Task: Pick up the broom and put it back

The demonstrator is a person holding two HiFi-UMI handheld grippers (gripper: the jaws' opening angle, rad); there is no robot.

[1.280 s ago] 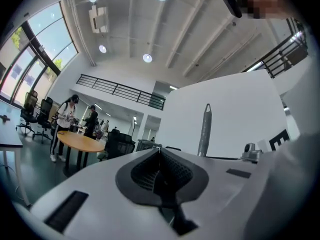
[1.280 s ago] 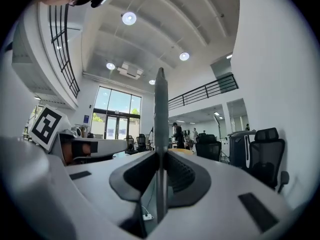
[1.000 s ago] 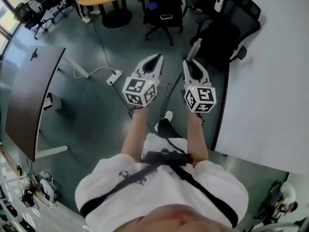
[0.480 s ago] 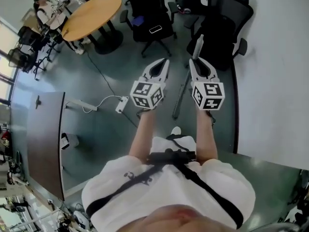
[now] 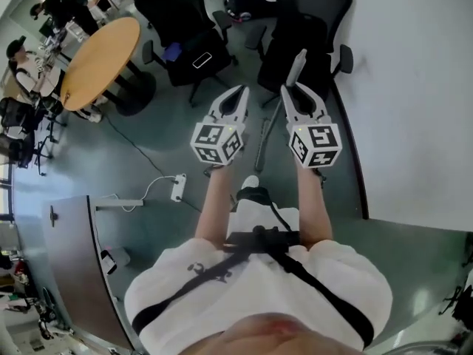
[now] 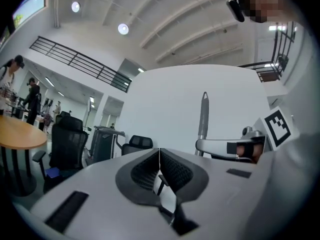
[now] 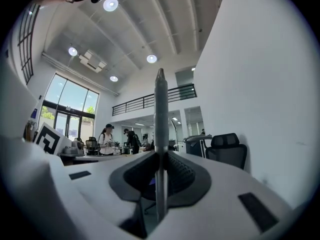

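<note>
The broom shows as a thin grey pole (image 5: 263, 135) standing upright between my two grippers in the head view. My right gripper (image 5: 292, 89) is shut on this pole; in the right gripper view the pole (image 7: 160, 134) runs straight up between the pads, its pointed top above. My left gripper (image 5: 242, 89) is held level beside it, shut with nothing in it. From the left gripper view I see the pole (image 6: 203, 119) and the right gripper (image 6: 225, 146) to the right. The broom's head is hidden.
Black office chairs (image 5: 303, 28) stand just ahead, next to a tall white wall (image 5: 414, 87) on the right. A round wooden table (image 5: 100, 58) with people near it is at the far left. A power strip (image 5: 177, 187) lies on the floor by a dark desk (image 5: 81, 272).
The whole scene has swung as the person walks: the chairs and white wall have come nearer, the round table has slid left. Both grippers keep their pose, the pole still in the right one.
</note>
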